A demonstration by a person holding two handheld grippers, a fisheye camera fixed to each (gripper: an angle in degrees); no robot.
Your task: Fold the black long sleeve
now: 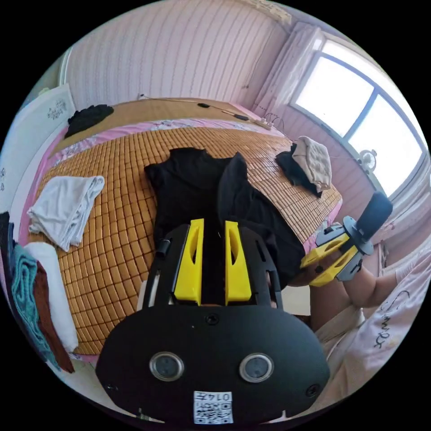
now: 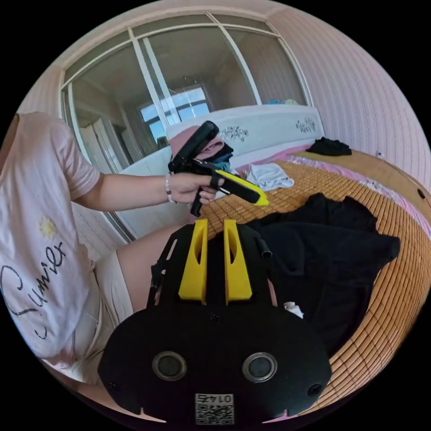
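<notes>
Black long sleeve (image 1: 215, 197) is lying rumpled on bed mat (image 1: 112, 251); soft, limp, best pinched at hem corners. Left tool (image 1: 213, 229) and right tool (image 2: 214, 226) are hovering with jaws slightly apart, gripping nothing.

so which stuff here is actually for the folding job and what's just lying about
For the job:
black long sleeve, spread on the bamboo mat
left gripper
right gripper

Just lying about:
white garment
stack of folded clothes
beige and black pile
dark garment near the headboard

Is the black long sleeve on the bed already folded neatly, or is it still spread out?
Not neatly folded. The black long sleeve lies loosely on the bamboo mat, one part flipped over its middle.
</notes>
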